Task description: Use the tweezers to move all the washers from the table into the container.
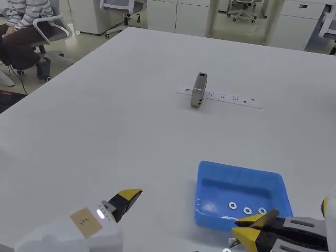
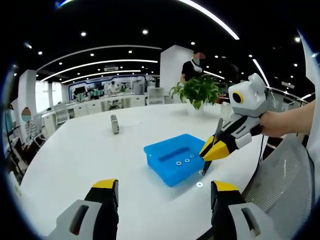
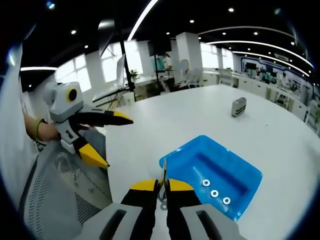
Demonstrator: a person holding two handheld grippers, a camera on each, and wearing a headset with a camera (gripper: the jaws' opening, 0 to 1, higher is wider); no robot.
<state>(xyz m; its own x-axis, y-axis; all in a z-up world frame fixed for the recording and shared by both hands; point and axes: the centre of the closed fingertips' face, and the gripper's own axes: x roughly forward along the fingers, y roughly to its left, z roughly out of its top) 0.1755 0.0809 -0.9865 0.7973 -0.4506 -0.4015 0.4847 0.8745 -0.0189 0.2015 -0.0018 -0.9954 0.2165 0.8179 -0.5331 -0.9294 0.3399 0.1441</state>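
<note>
While the left tool (image 2: 165,192) hovers above the white tabletop (image 1: 105,131) with its yellow-tipped jaws spread wide and nothing between them, the right tool (image 3: 163,186) has its jaws pressed together on a pair of tweezers (image 2: 219,129). The tweezers slant down toward the tabletop just beside the near wall of the blue container (image 1: 226,185), outside it. Three washers (image 1: 247,210) lie in a short row on the container's floor, toward its near side. One more washer (image 2: 199,184) lies loose on the tabletop close to the tweezers' tip, just outside the container; whether the tip touches it cannot be told. Farther across the tabletop, well apart from the container, a small metal block (image 1: 198,90) stands on end against a flat white strip (image 1: 231,97). A person's hand (image 2: 272,122) grips the right tool.
</note>
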